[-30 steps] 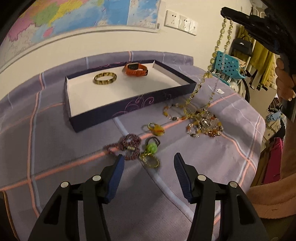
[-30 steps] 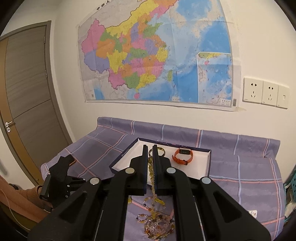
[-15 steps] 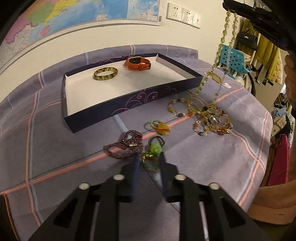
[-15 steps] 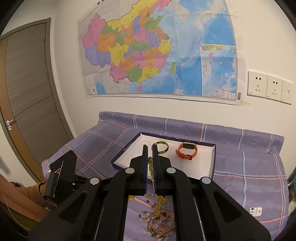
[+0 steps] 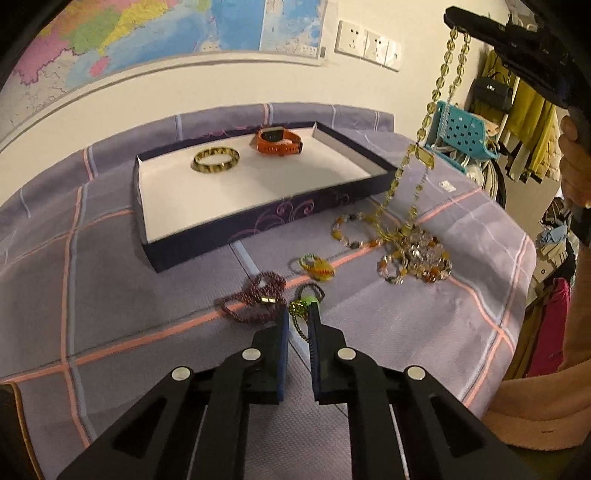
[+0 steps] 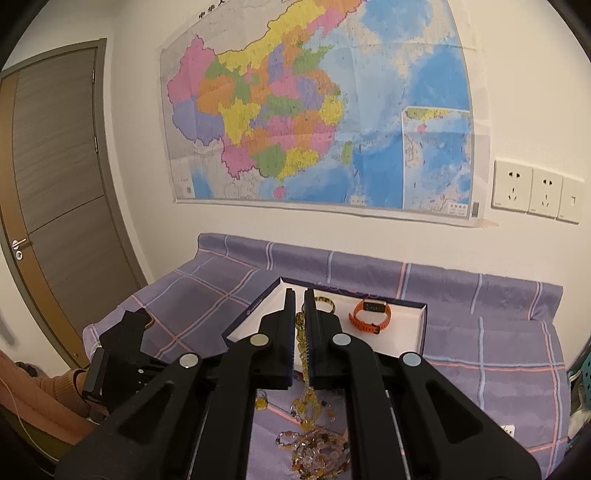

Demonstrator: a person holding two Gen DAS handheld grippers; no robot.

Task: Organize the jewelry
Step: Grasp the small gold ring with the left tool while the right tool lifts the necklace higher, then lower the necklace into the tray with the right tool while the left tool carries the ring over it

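My left gripper [image 5: 298, 312] sits low over the purple checked cloth, its jaws closing on a small green bead trinket with a gold chain [image 5: 301, 303], and the pads press on it. Just left of it lies a dark red beaded bracelet [image 5: 255, 299]. High at the right, my right gripper [image 5: 458, 20] [image 6: 300, 295] is shut on a yellow bead necklace [image 5: 428, 110] [image 6: 302, 339]. The necklace hangs down to a tangled pile of beads [image 5: 415, 254] [image 6: 317, 454]. The navy box tray [image 5: 258, 221] holds a yellow bangle [image 5: 216, 159] and an orange watch [image 5: 277, 141].
A yellow-orange charm [image 5: 317, 266] and a loose bead bracelet [image 5: 351, 232] lie between the tray and the pile. The table edge drops off at the right by a teal basket [image 5: 461, 136] and hanging clothes. A map wall stands behind and a door [image 6: 55, 203] to the left.
My left jaws went from wide open to closed around the green trinket, after edging forward onto it. The right gripper kept its hold on the hanging necklace.
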